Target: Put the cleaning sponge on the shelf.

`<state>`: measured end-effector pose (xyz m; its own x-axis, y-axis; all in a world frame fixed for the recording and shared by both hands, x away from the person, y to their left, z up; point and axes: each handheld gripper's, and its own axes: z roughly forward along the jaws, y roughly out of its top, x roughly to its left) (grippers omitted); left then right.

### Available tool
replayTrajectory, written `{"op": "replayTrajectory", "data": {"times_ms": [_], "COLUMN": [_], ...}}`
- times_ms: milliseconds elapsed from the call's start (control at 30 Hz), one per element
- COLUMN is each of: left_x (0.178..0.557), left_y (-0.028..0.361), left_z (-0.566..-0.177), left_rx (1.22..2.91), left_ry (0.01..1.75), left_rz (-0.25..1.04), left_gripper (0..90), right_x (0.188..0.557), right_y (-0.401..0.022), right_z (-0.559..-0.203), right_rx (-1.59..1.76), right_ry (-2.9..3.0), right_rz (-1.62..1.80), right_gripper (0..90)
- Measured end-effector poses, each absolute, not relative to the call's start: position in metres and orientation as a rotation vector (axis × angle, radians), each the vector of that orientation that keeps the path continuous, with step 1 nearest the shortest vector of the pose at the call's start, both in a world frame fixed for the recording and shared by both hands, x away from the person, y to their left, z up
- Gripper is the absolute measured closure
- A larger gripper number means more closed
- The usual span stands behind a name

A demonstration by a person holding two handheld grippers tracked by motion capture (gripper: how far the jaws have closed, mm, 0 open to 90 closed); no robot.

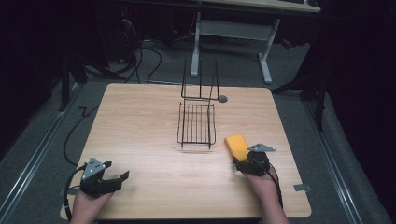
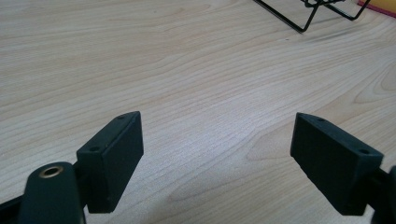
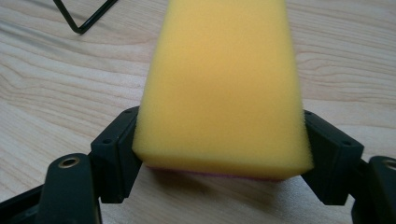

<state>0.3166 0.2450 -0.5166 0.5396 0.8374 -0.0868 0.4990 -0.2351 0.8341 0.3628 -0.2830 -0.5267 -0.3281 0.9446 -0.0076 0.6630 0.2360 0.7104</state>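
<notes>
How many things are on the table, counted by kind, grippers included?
Yellow sponge: 1
Black wire rack: 1
Grippers: 2, the left gripper and the right gripper
Total: 4

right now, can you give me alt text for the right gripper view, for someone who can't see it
A yellow sponge sits between the right gripper's two black jaws, whose pads touch its sides; a thin pink layer shows under its near edge. It lies on a light wooden table, and a corner of a black wire rack shows at top left.
</notes>
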Motion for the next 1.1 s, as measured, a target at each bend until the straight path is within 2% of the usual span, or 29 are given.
{"op": "replayTrajectory", "data": {"times_ms": [1100], "left_x": [0.326], "left_y": [0.229], "left_z": [-0.514], "left_rx": [1.907], "left_ry": [1.021], "left_rz": [0.474], "left_gripper": [17.8], "right_x": [0.339], "right_y": [-0.279], "right_z": [-0.507], "right_rx": [1.341], "right_ry": [1.964], "right_rz": [0.961], "right_gripper": [25.2]}}
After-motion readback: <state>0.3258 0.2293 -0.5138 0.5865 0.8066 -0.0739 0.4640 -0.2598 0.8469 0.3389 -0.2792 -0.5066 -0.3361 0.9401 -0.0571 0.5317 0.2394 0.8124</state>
